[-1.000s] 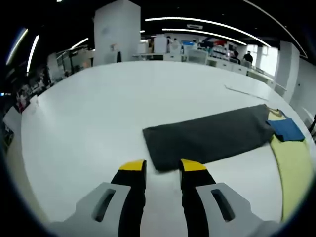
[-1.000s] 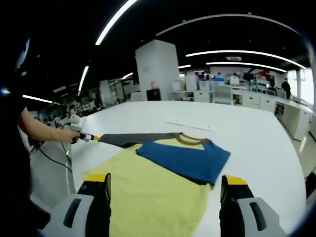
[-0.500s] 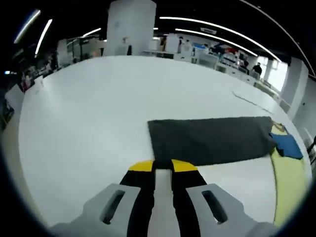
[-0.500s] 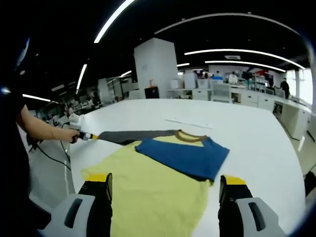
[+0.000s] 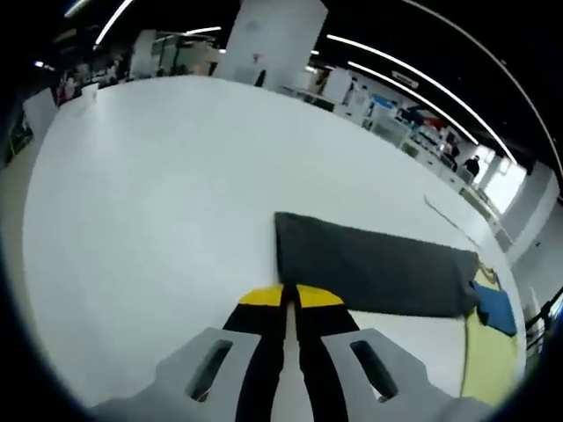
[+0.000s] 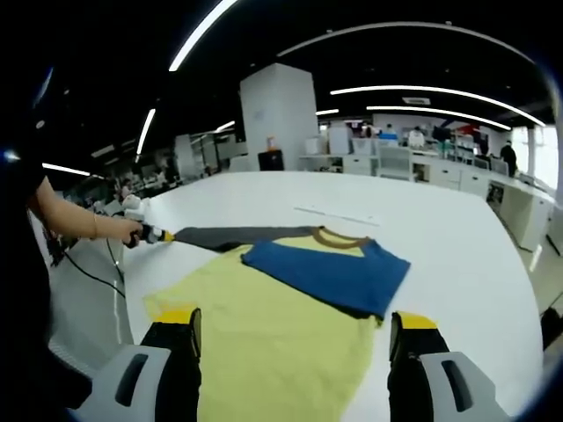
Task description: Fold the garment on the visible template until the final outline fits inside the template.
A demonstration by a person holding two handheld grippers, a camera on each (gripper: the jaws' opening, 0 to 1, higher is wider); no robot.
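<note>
Garment: left gripper jaws now closed on grey sleeve cuff, ready to fold inward; right gripper wide, empty

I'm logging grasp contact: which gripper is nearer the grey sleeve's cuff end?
Left. The left gripper is shut at the grey sleeve cuff edge; the right gripper hovers open over the yellow body.

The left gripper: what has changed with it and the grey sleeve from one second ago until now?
The left gripper went from open jaws in front of the grey sleeve to shut jaws at the sleeve's end, seemingly pinching its edge. In the right gripper view the sleeve looks pulled out straighter. The right gripper stayed open over the yellow body, and the blue sleeve stayed folded across it.
</note>
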